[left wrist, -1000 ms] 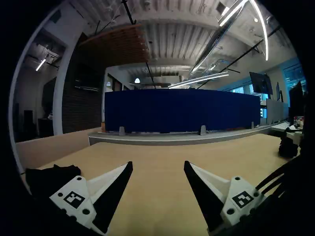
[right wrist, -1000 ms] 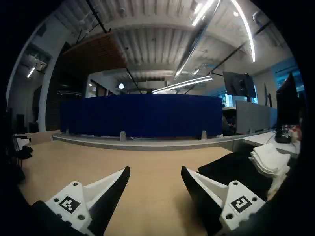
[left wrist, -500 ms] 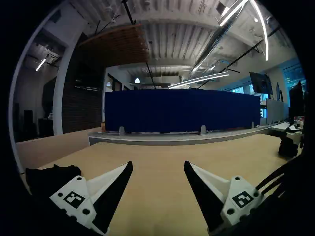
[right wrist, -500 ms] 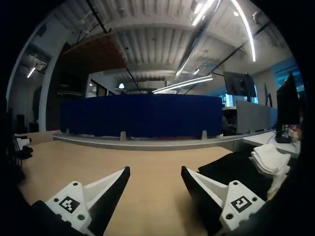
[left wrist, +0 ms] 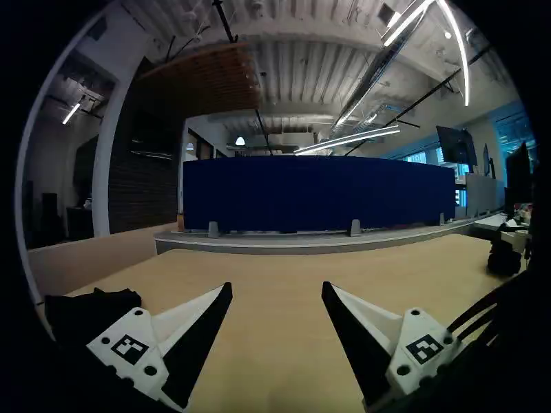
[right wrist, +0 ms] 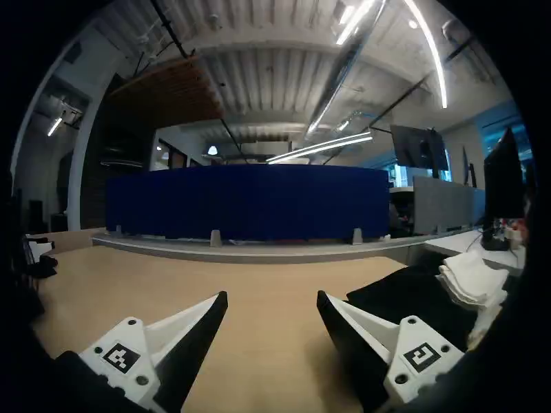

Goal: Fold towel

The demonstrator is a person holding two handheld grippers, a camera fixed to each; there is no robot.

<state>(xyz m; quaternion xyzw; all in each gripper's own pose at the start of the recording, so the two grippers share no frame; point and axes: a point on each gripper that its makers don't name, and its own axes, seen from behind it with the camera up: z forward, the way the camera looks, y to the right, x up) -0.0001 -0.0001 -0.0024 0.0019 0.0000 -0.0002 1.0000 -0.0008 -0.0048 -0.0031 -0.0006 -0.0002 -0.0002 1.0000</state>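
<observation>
Towel stack lies rt of right tongs, jaws apart.

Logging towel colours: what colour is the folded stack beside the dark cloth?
White folded stack, clearest in the right gripper view.

Left gripper view: a crumpled cloth lies at the left on the counter, and a partition stands along its far edge. Right gripper view: at the right, stacked towels adjoin a spread cloth on the counter.
</observation>
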